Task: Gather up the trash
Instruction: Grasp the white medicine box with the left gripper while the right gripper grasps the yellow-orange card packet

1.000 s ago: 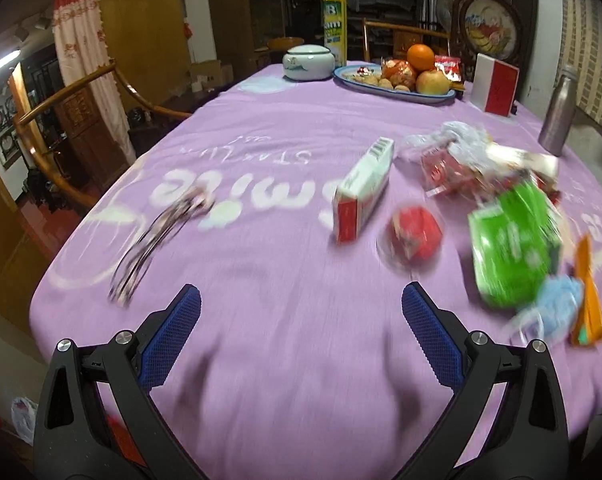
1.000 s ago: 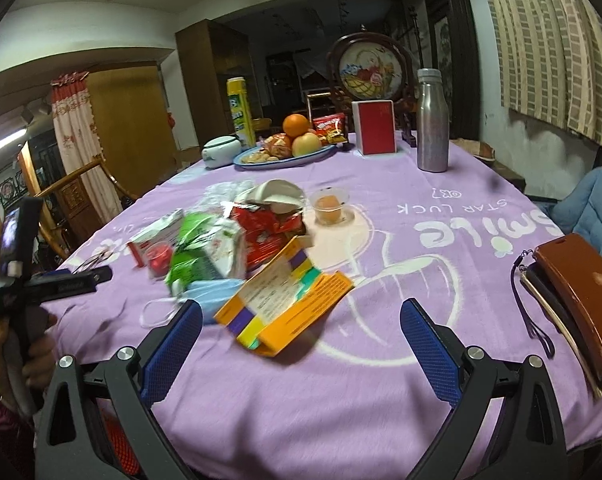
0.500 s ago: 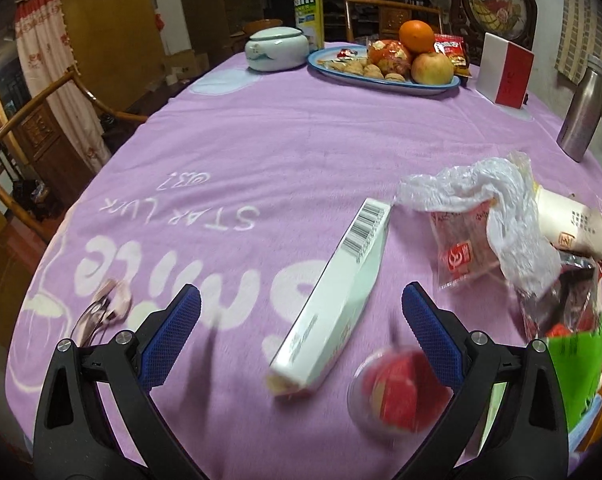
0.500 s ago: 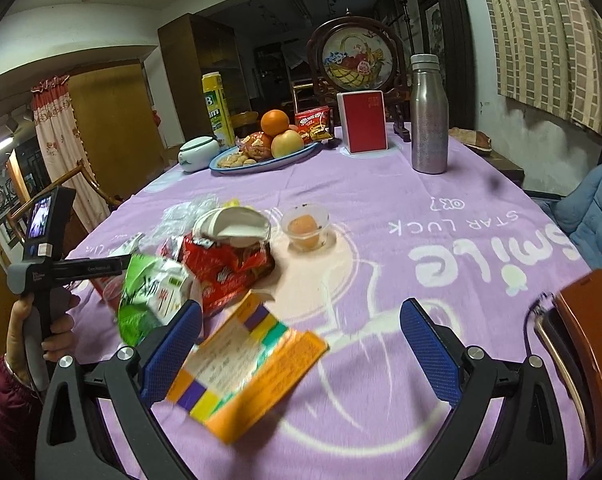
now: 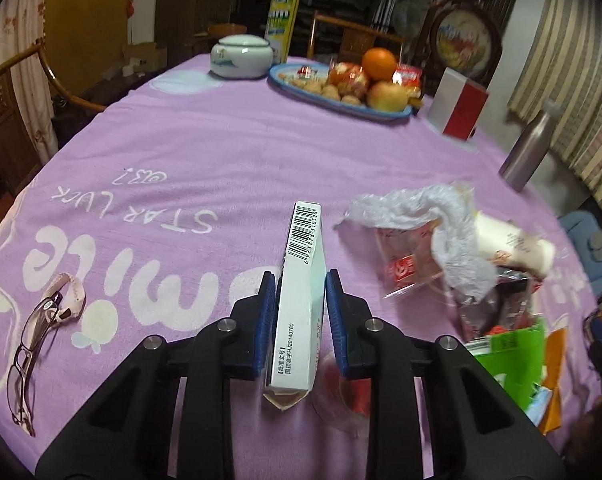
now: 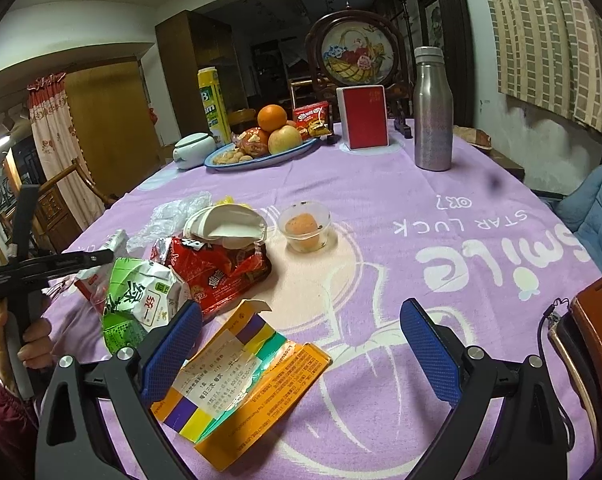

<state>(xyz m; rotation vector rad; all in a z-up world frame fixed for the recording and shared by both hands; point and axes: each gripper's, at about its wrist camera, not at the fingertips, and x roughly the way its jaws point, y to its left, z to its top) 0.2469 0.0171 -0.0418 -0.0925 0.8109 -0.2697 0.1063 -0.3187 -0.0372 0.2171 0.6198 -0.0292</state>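
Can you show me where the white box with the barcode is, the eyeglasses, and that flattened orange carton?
white box [image 5: 301,280]: left wrist view, on its long side, below the barcode.
eyeglasses [image 5: 33,332]: left wrist view, on the frame.
flattened orange carton [image 6: 241,376]: right wrist view, on its printed face.

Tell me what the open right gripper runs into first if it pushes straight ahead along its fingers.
Most likely the flattened orange box lying between the right gripper fingers; depth is uncertain.

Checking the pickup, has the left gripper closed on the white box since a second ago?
Yes. The left gripper was wide open; its fingers have just closed onto the white box, which lies on the purple tablecloth.
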